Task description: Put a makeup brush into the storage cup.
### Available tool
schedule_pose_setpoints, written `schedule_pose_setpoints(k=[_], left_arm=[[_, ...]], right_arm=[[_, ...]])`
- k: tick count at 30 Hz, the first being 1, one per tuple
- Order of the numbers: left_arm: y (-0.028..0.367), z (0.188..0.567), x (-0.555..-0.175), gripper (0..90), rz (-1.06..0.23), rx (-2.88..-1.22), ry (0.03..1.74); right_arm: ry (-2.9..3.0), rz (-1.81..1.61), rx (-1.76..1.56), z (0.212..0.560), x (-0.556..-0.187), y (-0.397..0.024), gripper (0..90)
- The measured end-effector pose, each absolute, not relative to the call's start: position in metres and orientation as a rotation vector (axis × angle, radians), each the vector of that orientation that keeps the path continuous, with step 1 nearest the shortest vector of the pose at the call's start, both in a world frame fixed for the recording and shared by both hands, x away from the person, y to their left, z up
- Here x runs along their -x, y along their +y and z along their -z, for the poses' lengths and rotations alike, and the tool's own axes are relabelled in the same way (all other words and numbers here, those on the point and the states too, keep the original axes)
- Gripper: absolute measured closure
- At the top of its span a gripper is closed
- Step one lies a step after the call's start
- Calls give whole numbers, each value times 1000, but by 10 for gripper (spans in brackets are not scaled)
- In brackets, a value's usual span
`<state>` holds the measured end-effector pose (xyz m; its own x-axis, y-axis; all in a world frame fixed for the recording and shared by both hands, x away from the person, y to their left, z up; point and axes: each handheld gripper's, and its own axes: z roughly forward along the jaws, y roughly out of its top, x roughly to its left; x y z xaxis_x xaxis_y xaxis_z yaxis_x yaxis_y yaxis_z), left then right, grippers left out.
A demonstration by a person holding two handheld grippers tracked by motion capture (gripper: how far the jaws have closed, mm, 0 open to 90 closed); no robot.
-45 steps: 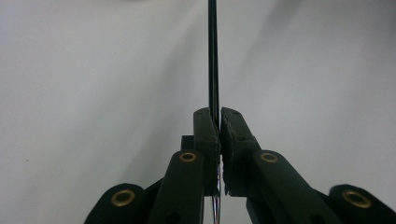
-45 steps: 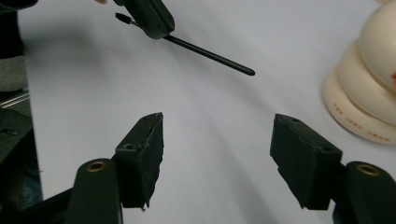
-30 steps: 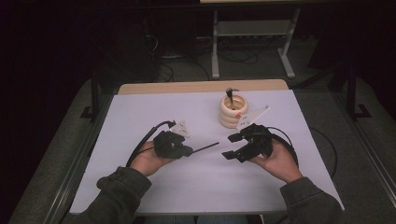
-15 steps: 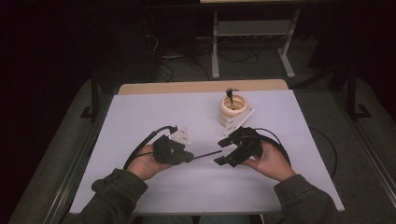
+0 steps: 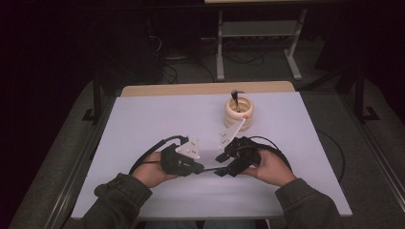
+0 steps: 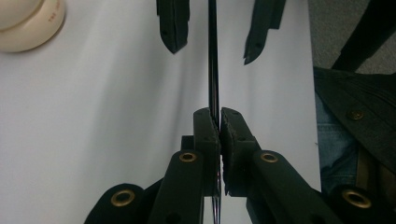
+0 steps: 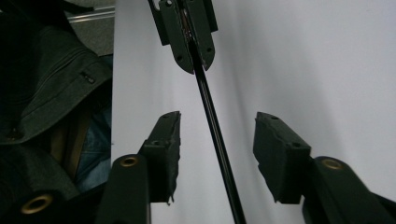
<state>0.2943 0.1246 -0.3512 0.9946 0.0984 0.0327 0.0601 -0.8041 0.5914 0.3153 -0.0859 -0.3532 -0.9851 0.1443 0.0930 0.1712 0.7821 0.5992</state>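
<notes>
My left gripper (image 6: 219, 122) clamps a thin black rod (image 6: 213, 56), which runs straight out between the spread jaws of my right gripper (image 7: 218, 135), untouched, above the white table (image 5: 143, 119). It looks slim, straight, glossy.

Dim room; white table (image 5: 143, 119), grey carpet (image 5: 363, 143), metal stand (image 5: 258, 33) behind.

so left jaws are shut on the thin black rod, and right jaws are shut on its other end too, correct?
Half right. The left gripper is shut on the thin black rod, but the right gripper is open: in the right gripper view its jaws stand apart on either side of the rod without touching it.
</notes>
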Motion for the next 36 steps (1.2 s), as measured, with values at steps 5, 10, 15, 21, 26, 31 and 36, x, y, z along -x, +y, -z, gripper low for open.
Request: schedule_pose_setpoints(k=[5,10,15,21,26,31,36], left_arm=[[123,351,-292,860,-77,-2502,66],[120,351,-289,859,-69,-2488,37],[119,351,-287,860,-60,-2484,19],[118,351,-287,860,-53,-2478,16],[118,352,-287,859,-56,-2483,12],[121,353,-292,804,-37,-2454,84],[136,349,-296,612,-17,-2368,173]], right_arm=[[-2926,954,220,359,-314,-83,579],[-2930,938,189,361,-311,-81,662],[-2917,919,160,362,-310,-80,700],[-2876,917,130,371,-308,-76,746],[-2883,900,96,376,-309,-74,830],[-2891,911,100,377,-306,-75,845],[-2864,966,158,382,-305,-88,845]])
